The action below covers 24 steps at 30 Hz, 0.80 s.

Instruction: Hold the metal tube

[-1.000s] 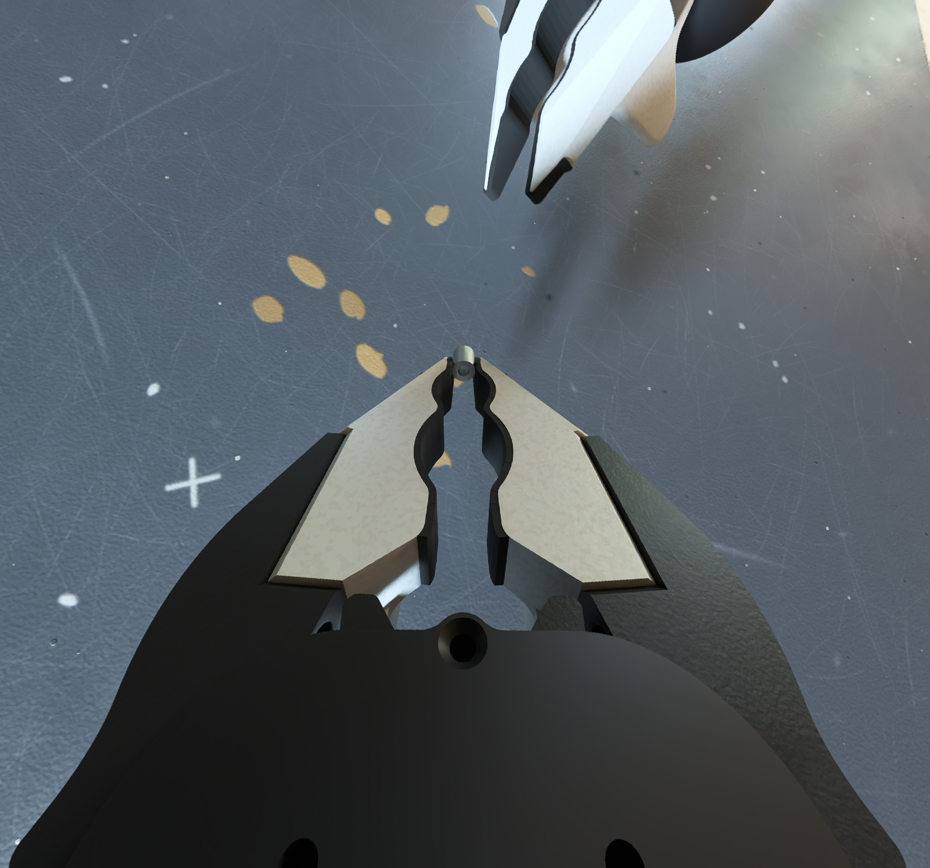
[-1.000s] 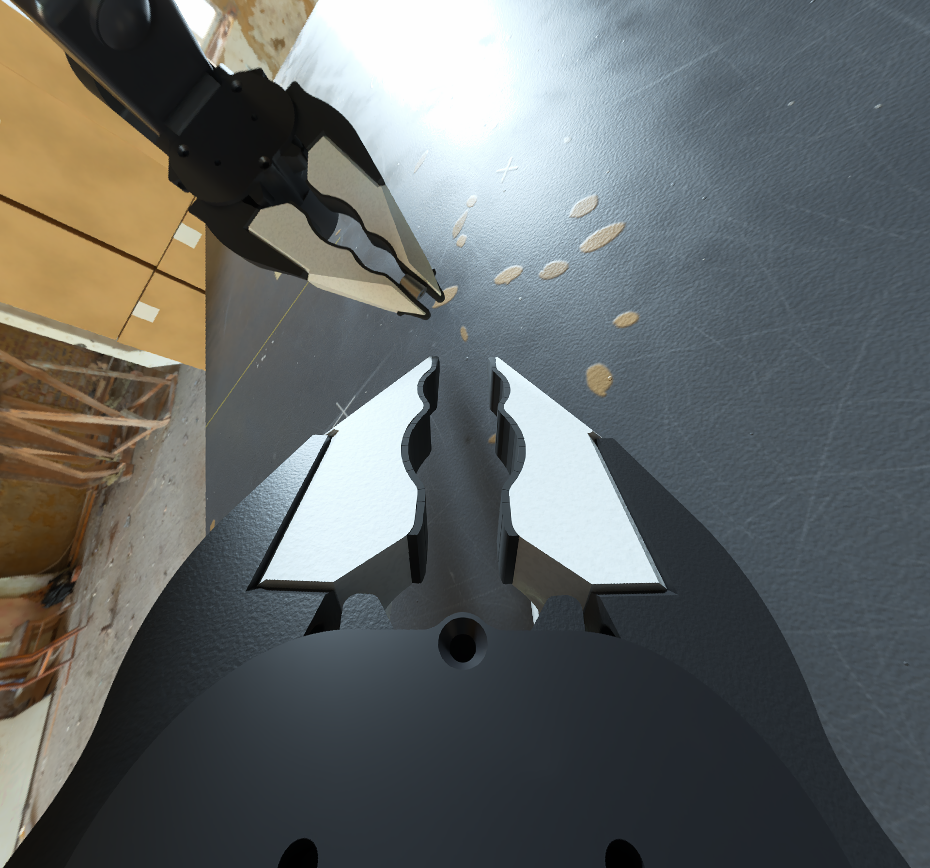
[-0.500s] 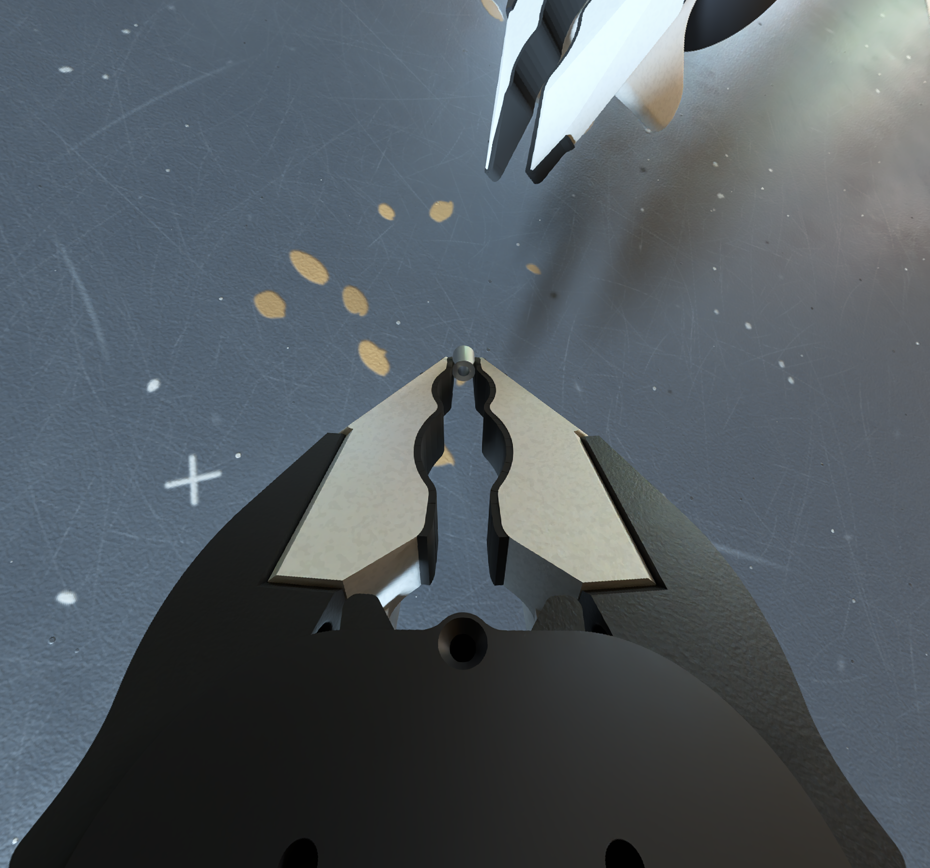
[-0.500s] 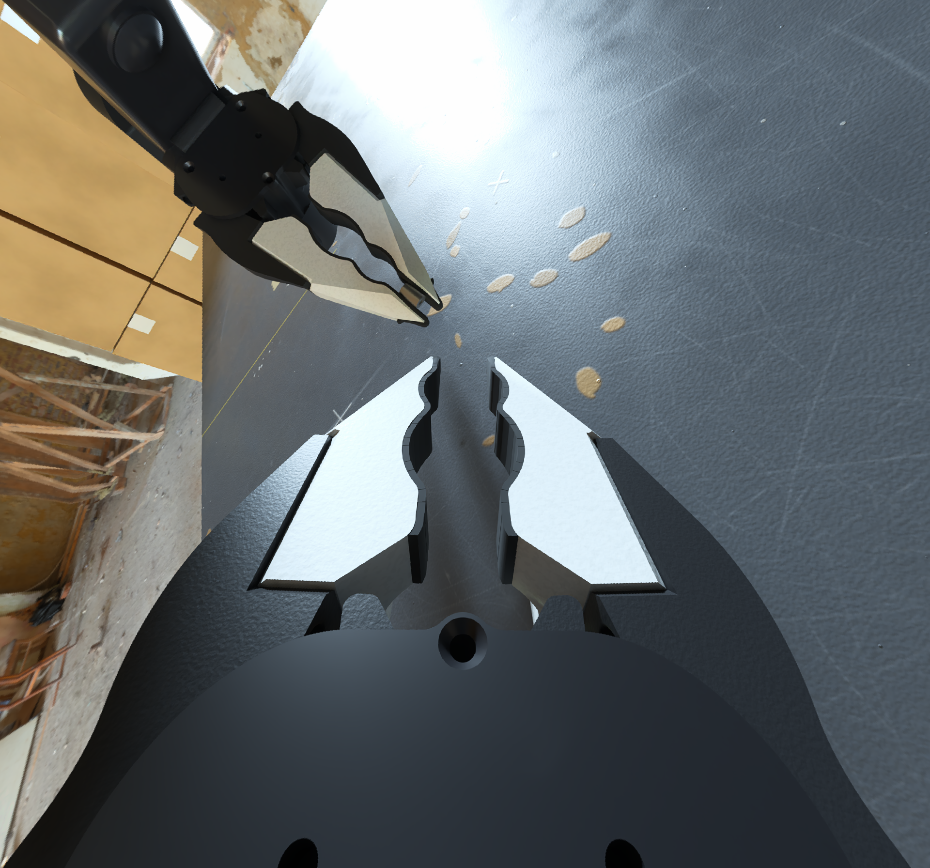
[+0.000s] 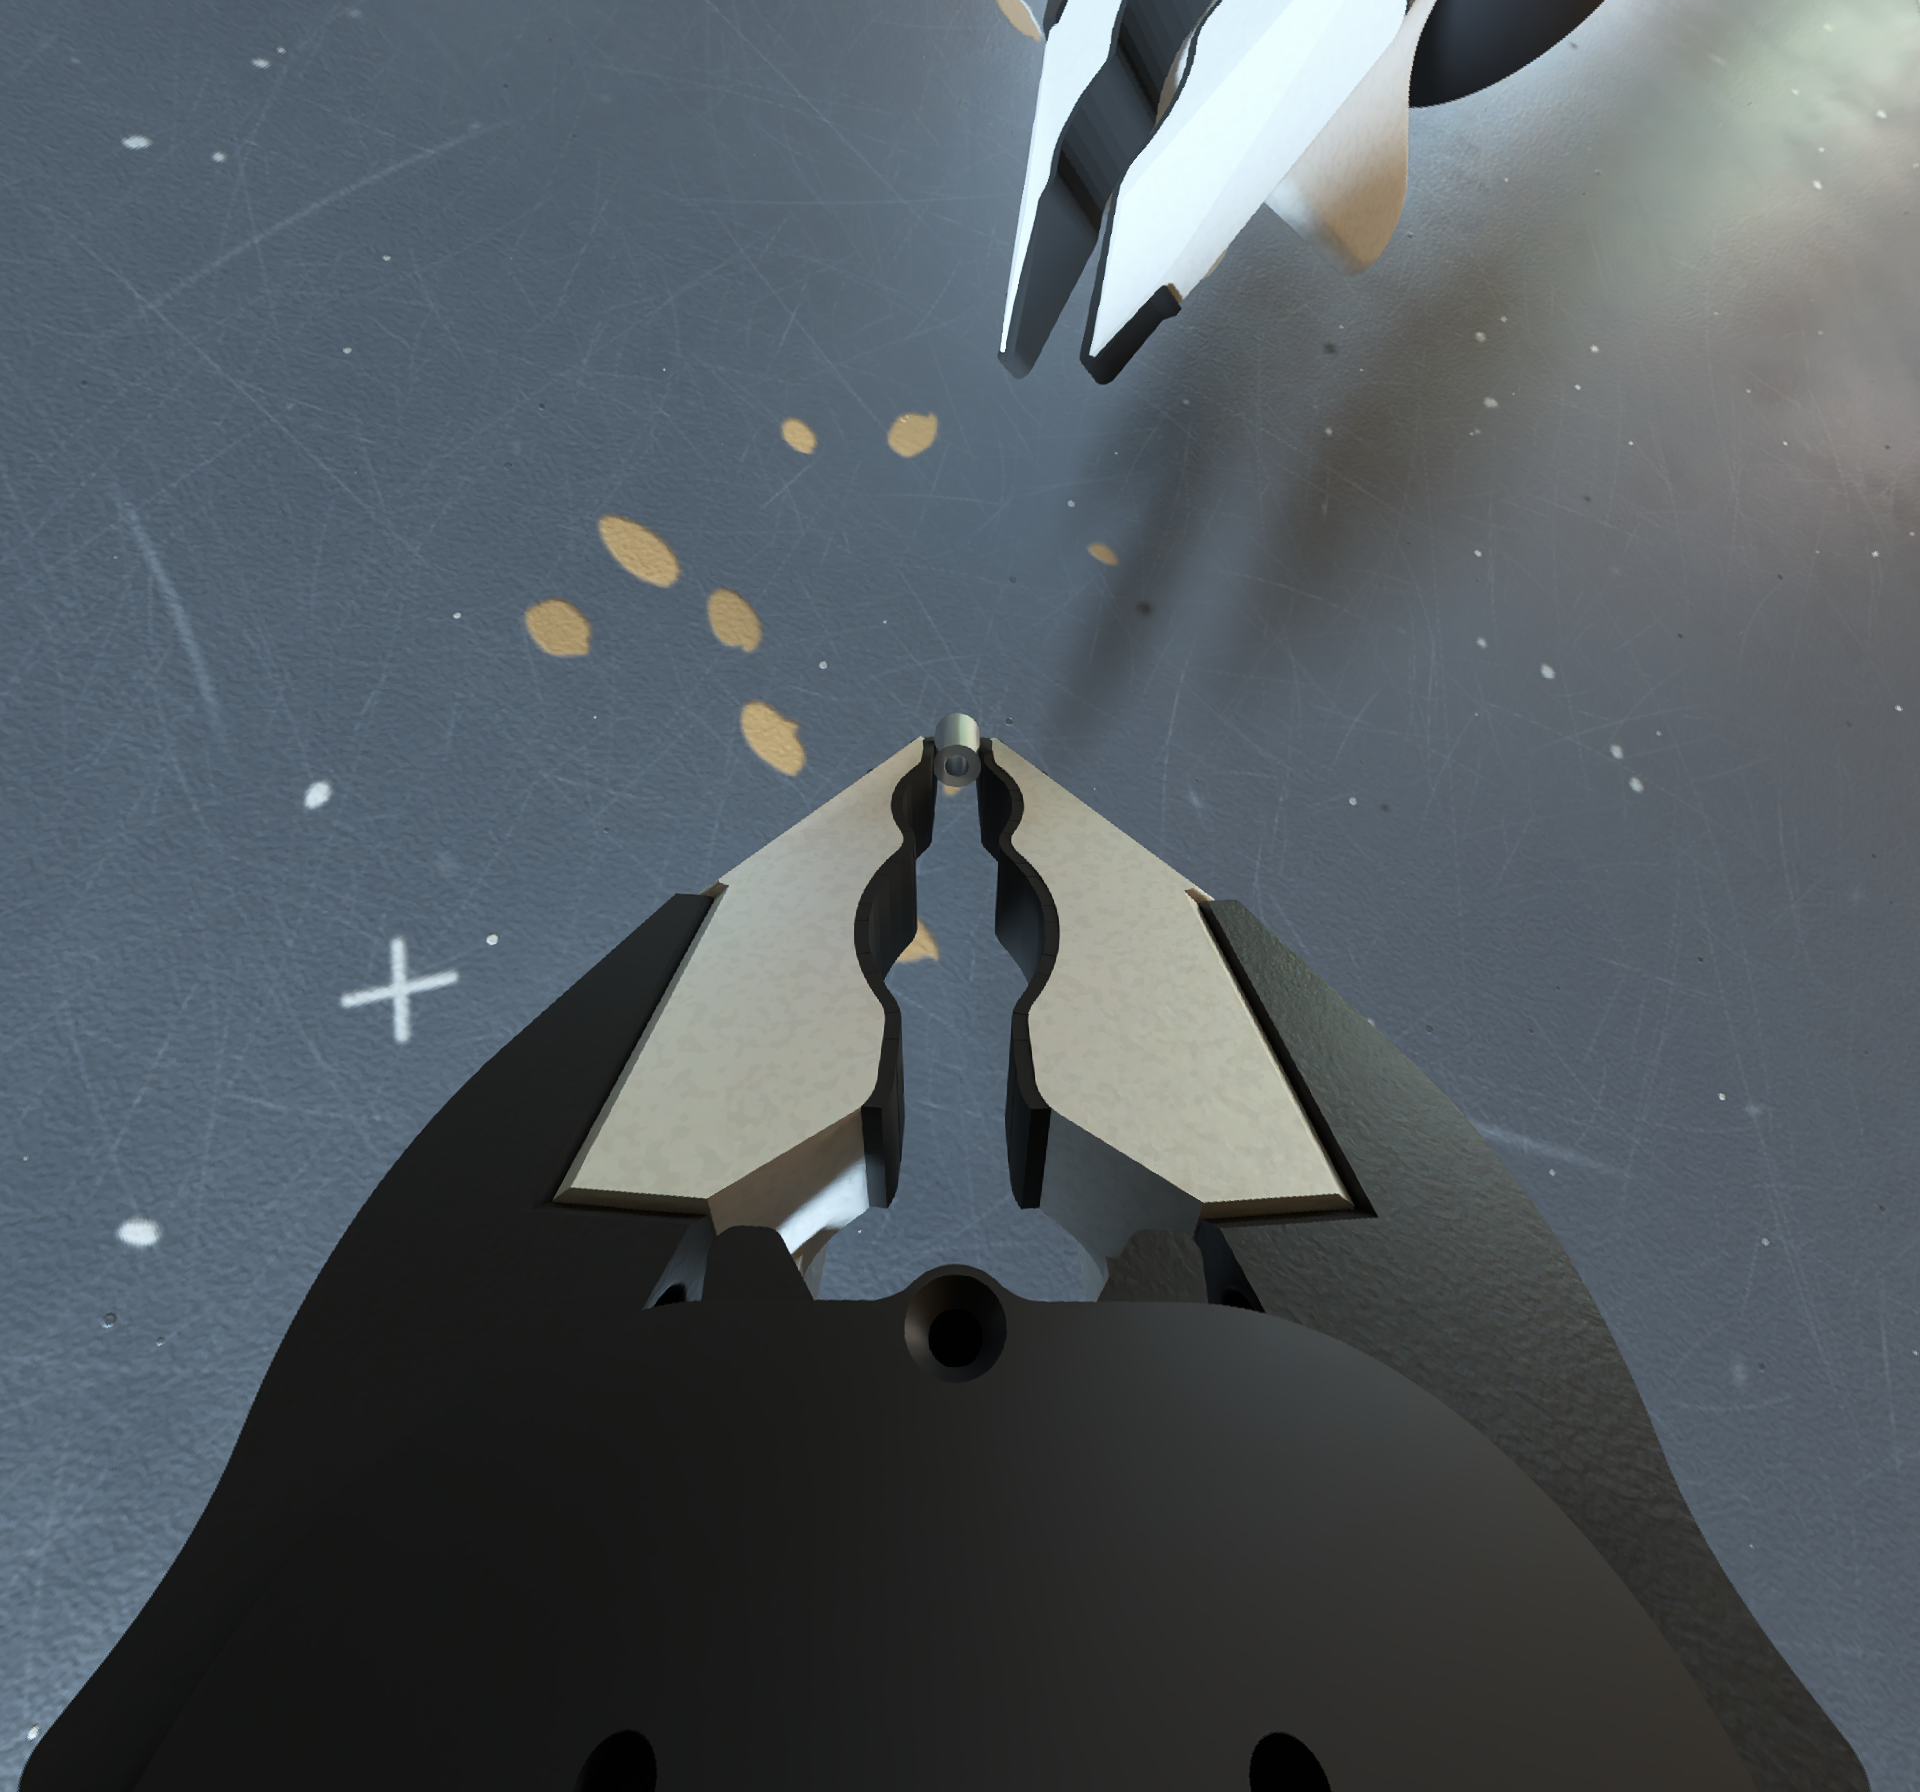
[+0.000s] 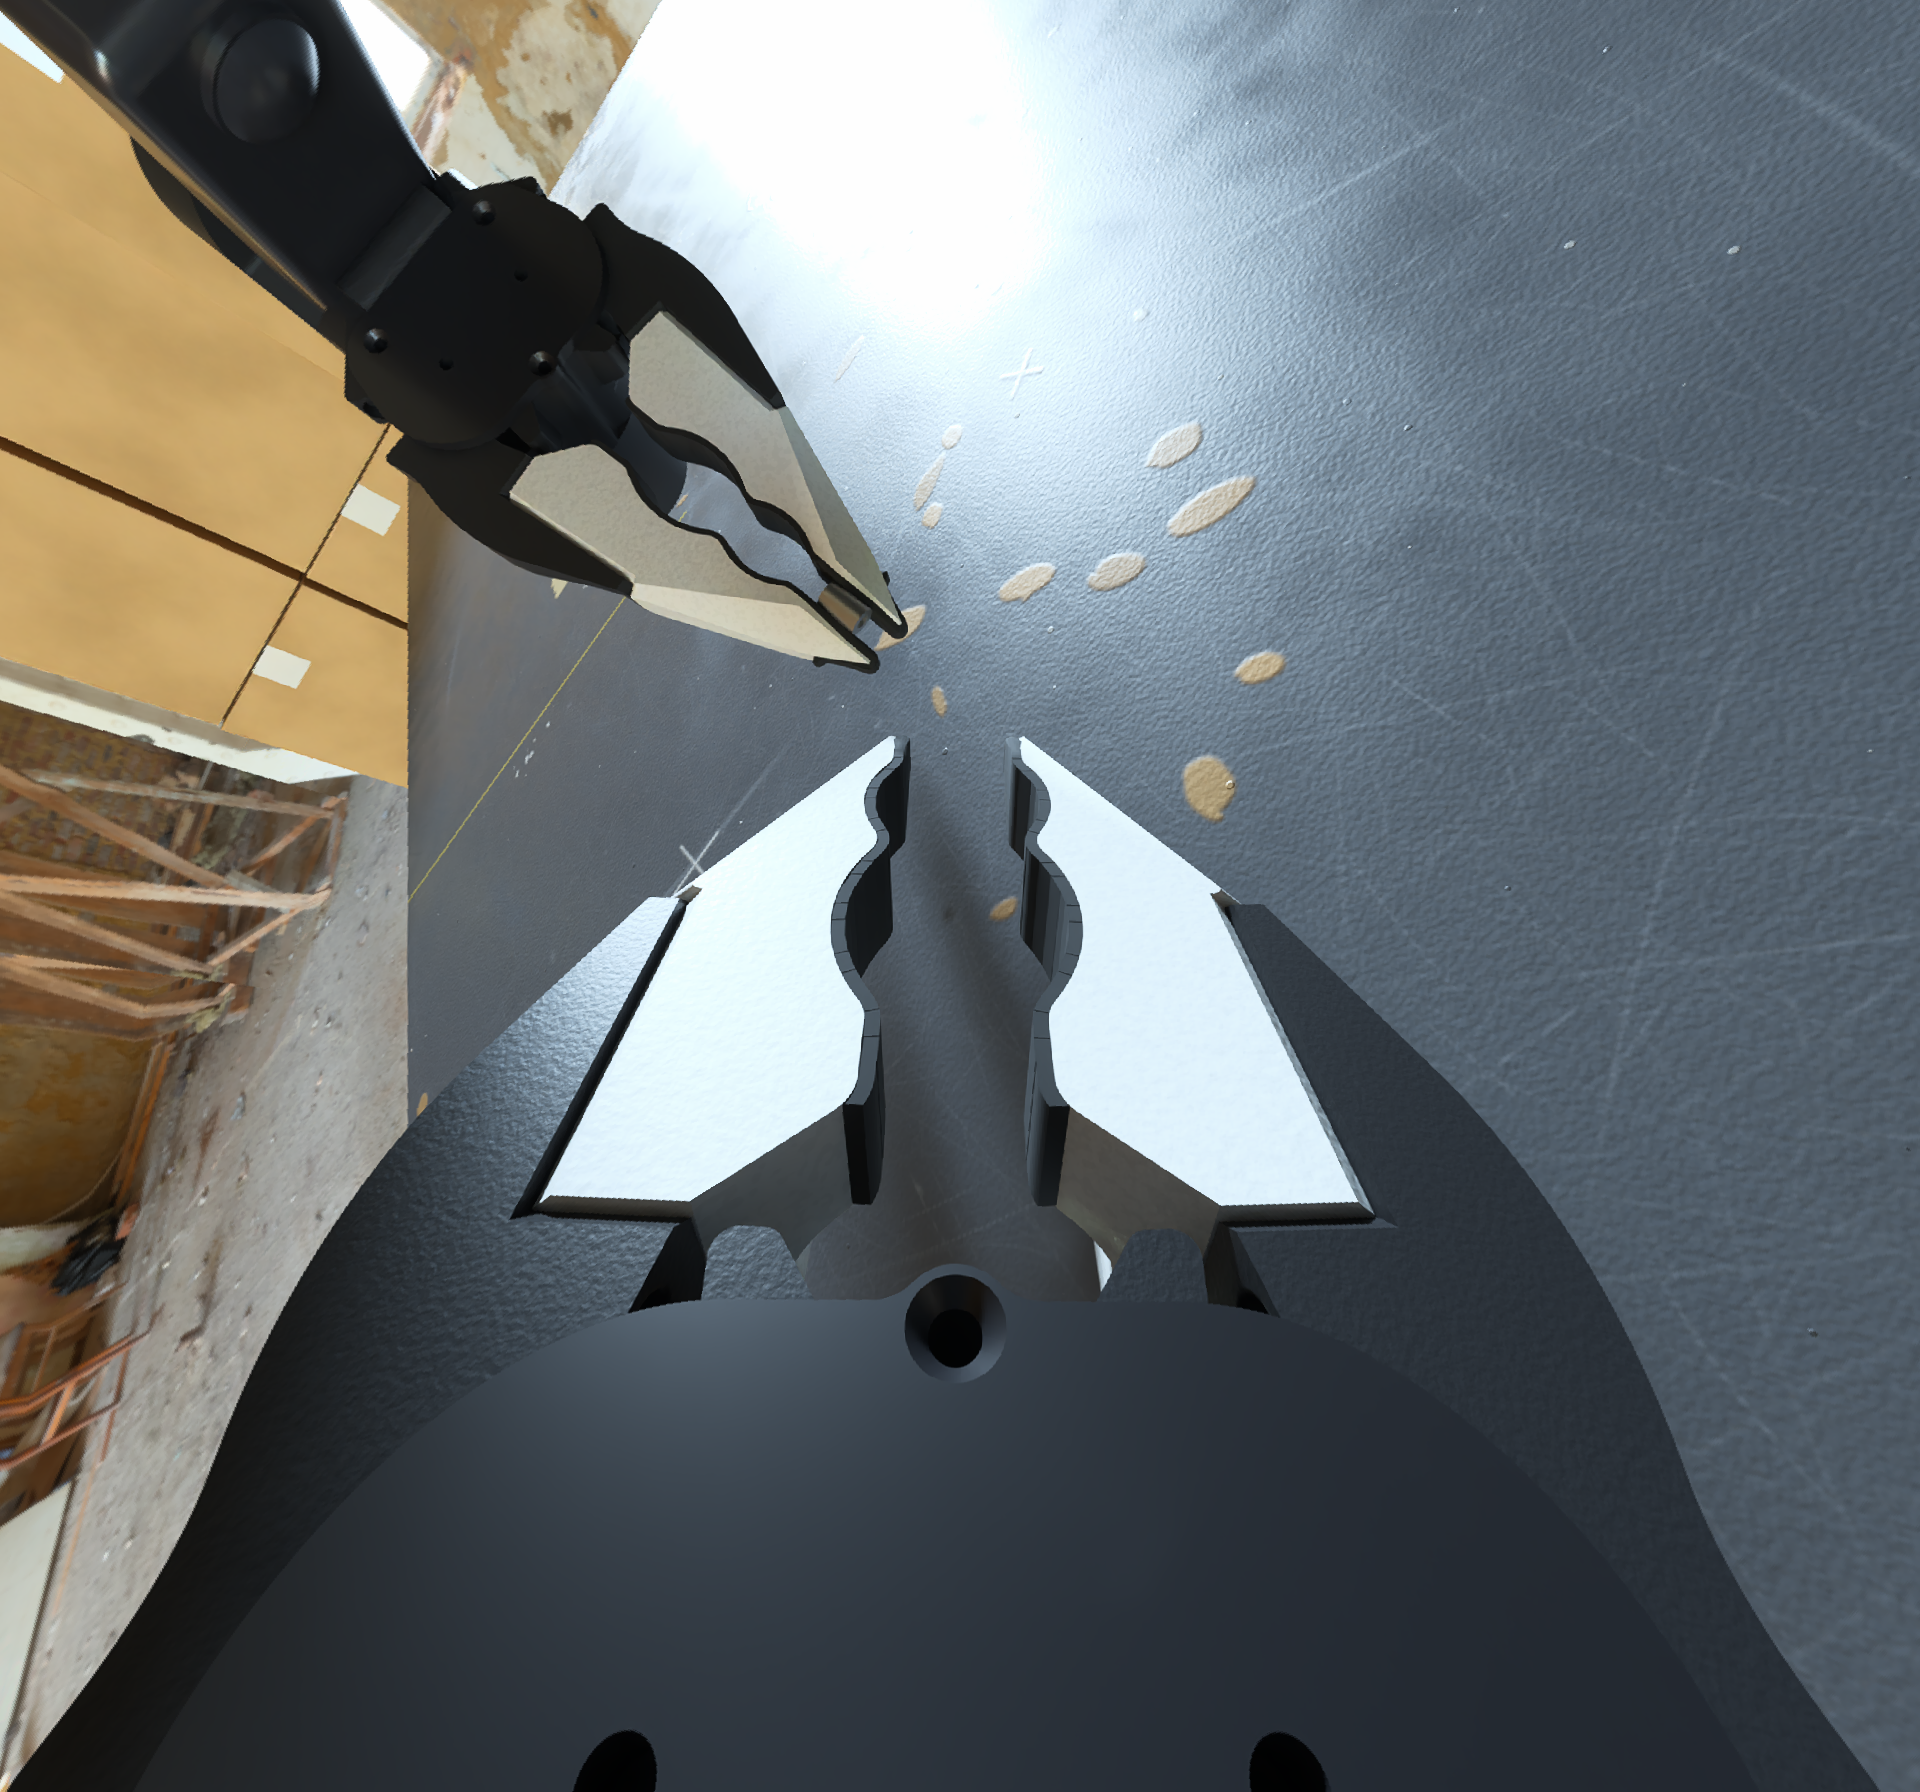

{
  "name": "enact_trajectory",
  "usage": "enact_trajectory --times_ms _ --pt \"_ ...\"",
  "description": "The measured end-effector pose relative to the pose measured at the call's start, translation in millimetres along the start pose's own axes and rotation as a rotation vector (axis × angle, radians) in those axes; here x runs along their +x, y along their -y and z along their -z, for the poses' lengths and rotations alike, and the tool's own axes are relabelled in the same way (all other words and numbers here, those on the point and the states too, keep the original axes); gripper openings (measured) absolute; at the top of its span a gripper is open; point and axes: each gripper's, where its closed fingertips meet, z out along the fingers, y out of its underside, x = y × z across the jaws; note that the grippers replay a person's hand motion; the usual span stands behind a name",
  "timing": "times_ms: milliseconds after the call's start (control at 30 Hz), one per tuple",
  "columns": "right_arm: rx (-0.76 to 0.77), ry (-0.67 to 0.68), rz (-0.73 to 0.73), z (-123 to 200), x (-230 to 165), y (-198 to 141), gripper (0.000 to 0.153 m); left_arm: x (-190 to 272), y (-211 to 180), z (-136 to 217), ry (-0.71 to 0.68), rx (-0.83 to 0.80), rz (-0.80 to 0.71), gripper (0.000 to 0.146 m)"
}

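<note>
Pinching the metal tube [image 5: 957,763] at its very tips, the left gripper [image 5: 957,755] hangs over the dark worktop [image 5: 312,340].
Its tan fingers [image 5: 790,994] are clenched on the small tube, whose open end faces the camera; tan spots [image 5: 637,552] dot the worktop beside it. Farther right, the right gripper [image 6: 958,755] hovers apart, white fingers [image 6: 748,1004] released, grasping nothing.

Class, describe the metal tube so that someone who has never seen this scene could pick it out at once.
Start from the dark scratched table, flecked with tan spots, and find the left gripper with beige fingers. Pinched at its very tips is the metal tube, a tiny grey cylinder with a hollow end facing the camera. It is the only loose object; the right gripper, white-fingered, holds nothing.
</note>
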Motion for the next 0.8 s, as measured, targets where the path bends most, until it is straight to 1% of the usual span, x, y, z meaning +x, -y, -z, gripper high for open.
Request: enact_trajectory --times_ms 800 --pt "-0.01 -0.002 0.002 -1.9 0.6 -1.7 0.018 -1.2 -1.2 0.1 0.001 -0.005 0.008 0.007"
